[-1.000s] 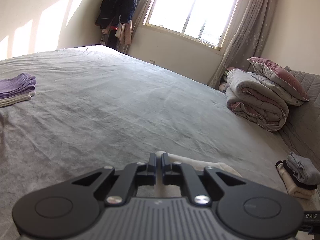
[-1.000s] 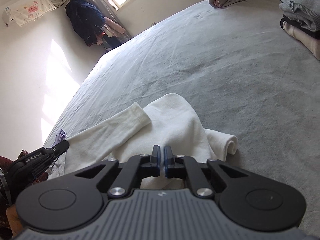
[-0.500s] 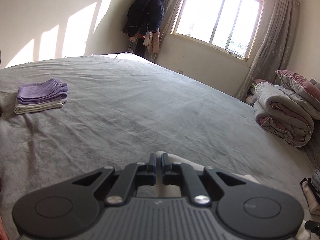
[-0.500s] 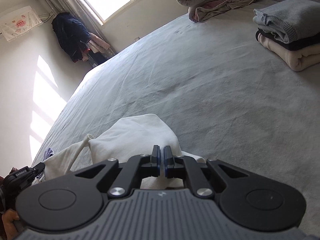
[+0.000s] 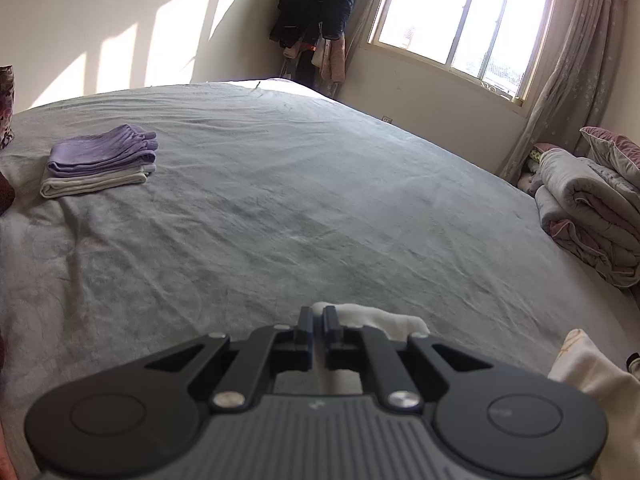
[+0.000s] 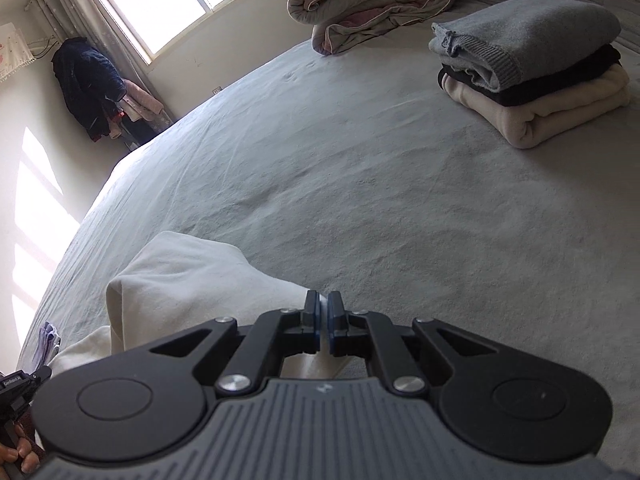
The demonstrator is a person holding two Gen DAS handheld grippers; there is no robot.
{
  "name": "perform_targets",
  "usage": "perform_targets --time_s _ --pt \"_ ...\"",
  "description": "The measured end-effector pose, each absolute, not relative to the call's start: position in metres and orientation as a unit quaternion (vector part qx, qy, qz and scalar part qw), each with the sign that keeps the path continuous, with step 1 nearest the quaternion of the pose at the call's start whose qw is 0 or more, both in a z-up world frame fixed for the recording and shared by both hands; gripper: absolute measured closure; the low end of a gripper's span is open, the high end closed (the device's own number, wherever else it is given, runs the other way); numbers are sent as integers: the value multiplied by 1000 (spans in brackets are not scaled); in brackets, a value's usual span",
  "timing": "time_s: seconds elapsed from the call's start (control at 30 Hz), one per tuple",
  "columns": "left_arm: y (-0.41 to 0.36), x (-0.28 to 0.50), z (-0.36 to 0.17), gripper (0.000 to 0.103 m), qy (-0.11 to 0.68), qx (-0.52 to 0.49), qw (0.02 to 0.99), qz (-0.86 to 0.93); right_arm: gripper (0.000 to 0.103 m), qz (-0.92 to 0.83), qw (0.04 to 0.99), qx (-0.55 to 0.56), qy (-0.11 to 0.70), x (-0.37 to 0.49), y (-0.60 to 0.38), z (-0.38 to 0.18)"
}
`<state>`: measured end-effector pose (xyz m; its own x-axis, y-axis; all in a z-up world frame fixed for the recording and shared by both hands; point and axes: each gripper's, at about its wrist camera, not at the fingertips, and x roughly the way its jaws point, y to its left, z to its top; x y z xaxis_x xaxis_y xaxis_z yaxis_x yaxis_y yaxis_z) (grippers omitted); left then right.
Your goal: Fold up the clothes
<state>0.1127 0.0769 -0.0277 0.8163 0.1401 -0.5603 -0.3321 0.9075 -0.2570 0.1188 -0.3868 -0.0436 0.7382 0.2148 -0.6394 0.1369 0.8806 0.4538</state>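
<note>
White garment (image 6: 180, 280): pinched in left gripper (image 5: 318, 332) and right gripper (image 6: 323, 324), both clamped narrow; mid-fold on grey bedspread (image 6: 400, 200). Next: lay edge flat, release.

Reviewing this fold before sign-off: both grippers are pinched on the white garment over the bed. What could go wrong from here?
1. Both the left gripper and the right gripper seem to pinch only thin edges of the white garment; a tug could slip one out.
2. The garment is bunched between them with a loose sleeve at the side, so the fold may trap wrinkles.
3. The folded stack lies ahead of the right gripper; a wide sweep could knock it.
</note>
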Motion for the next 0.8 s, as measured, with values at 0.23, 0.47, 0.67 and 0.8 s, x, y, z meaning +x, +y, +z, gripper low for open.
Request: perform_targets --time_s 0.23,0.47,0.67,0.8 --pt "82 116 -36 99 291 -180 931 130 98 -1 901 221 373 121 -392 -52" --pt "73 110 -25 96 296 -177 933 101 96 19 907 201 370 117 -383 -45" --pt "52 97 -13 59 293 -148 943 58 83 65 912 200 352 105 -375 -21" --pt "35 92 -13 48 311 -143 940 9 63 96 918 190 335 95 -365 -6"
